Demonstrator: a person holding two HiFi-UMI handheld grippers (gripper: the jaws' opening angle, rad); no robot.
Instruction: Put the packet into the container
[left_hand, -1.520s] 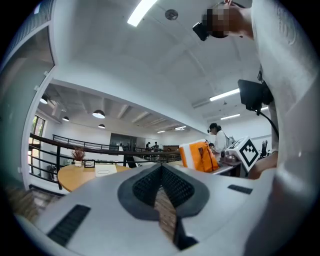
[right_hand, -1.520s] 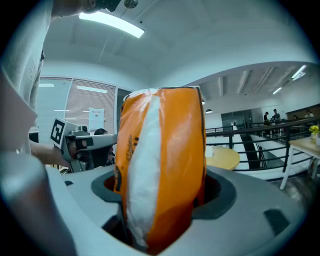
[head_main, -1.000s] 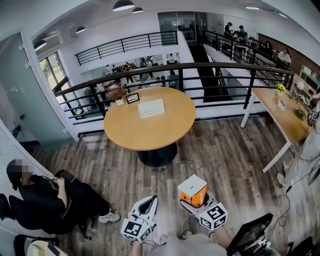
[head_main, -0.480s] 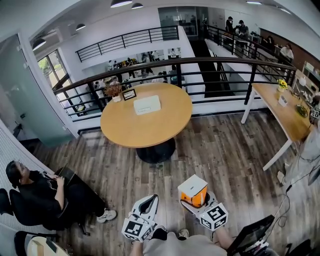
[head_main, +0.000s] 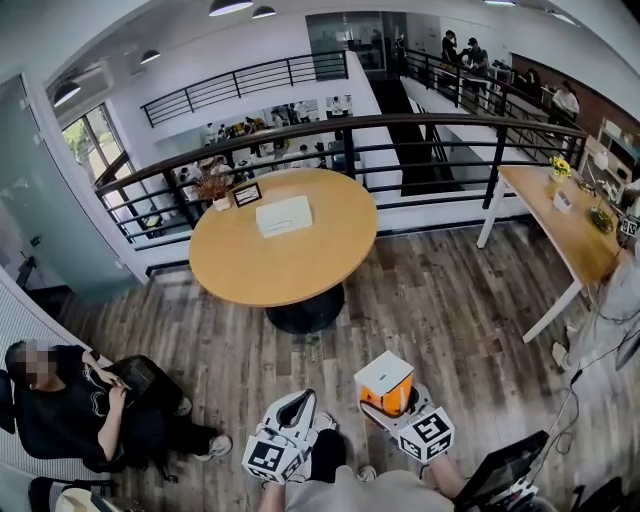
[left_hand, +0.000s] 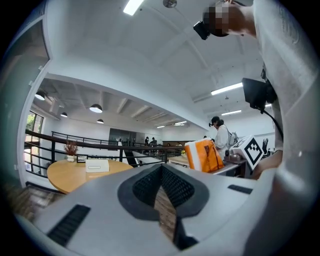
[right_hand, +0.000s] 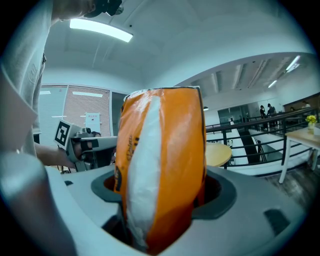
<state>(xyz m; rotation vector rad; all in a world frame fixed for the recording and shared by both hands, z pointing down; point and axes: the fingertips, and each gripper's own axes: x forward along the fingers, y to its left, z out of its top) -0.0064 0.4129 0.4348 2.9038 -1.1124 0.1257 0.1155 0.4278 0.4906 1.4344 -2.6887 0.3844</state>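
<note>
The orange and white packet stands upright in my right gripper, which is shut on it low in the head view. In the right gripper view the packet fills the space between the jaws. My left gripper hangs beside it, shut with nothing in it; only a thin slit of wood floor shows between its pads. The white container lies on the round wooden table, far ahead of both grippers. The left gripper view also shows the container and the packet.
A small plant and a framed card stand at the table's far left edge. A black railing runs behind it. A person sits at the lower left. A long wooden desk stands at the right.
The table has slid a little left in the head view and the seated person has shifted. Both grippers keep their places and the packet stays held.
</note>
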